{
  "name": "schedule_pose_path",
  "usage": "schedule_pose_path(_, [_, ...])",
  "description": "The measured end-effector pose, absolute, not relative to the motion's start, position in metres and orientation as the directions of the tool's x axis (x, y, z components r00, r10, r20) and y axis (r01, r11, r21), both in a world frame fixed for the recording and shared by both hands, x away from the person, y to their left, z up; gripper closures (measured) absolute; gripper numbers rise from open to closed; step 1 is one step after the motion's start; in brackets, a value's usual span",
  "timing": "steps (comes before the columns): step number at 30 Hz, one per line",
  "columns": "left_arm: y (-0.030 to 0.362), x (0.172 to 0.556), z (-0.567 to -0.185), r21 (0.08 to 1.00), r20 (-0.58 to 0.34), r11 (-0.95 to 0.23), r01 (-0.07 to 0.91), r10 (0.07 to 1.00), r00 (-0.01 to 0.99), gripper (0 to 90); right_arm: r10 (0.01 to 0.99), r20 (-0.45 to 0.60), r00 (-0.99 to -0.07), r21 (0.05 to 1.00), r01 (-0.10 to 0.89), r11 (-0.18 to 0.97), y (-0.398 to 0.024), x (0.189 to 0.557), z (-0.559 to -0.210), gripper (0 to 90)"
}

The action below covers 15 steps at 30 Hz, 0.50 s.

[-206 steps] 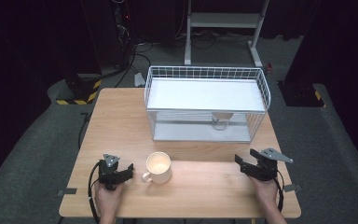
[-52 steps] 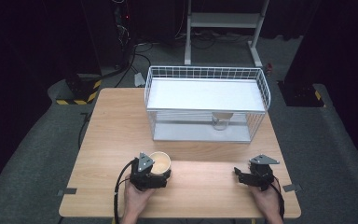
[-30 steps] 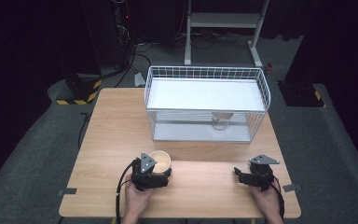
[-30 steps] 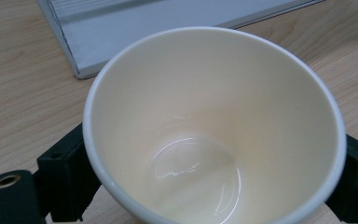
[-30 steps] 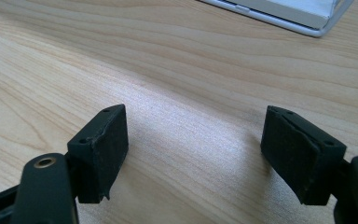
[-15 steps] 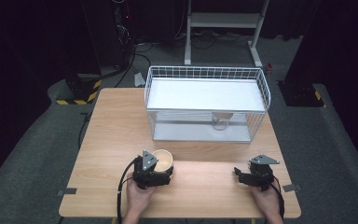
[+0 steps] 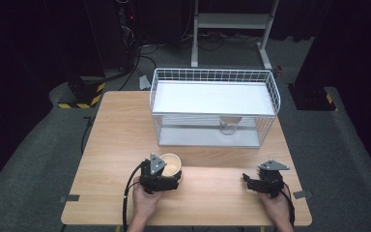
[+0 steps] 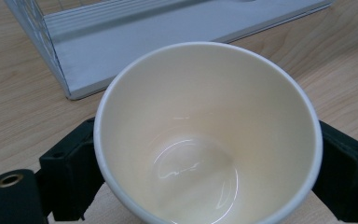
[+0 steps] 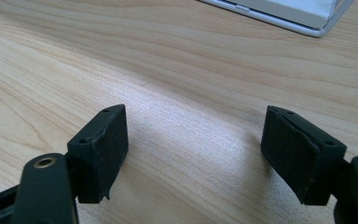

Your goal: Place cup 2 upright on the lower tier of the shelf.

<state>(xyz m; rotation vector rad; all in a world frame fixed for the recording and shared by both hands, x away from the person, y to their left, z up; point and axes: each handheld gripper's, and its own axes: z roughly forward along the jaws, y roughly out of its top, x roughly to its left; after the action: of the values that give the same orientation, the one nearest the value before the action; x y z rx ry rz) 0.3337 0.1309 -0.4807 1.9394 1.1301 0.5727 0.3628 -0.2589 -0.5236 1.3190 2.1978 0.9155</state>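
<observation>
My left gripper (image 7: 166,175) clamps a cream cup (image 8: 205,135) between its jaws, one pad on each side of the wall, at the lower middle of the high view. The cup tilts, its mouth facing the camera. My right gripper (image 9: 196,154) rests at the lower right, jaws spread over bare table (image 7: 212,198). The white wire basket (image 7: 273,99) stands beyond, upper centre.
</observation>
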Motion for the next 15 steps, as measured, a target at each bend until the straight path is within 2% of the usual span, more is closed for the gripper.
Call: schedule_pose_path(15, [0.1276, 0.3393, -0.4728, 0.822, -0.002, -0.287, 0.492, 0.862, 0.507, 9.9, 0.886, -0.016, -0.462, 0.717, 0.613, 0.332, -0.2588, 0.3627, -0.5236, 23.0])
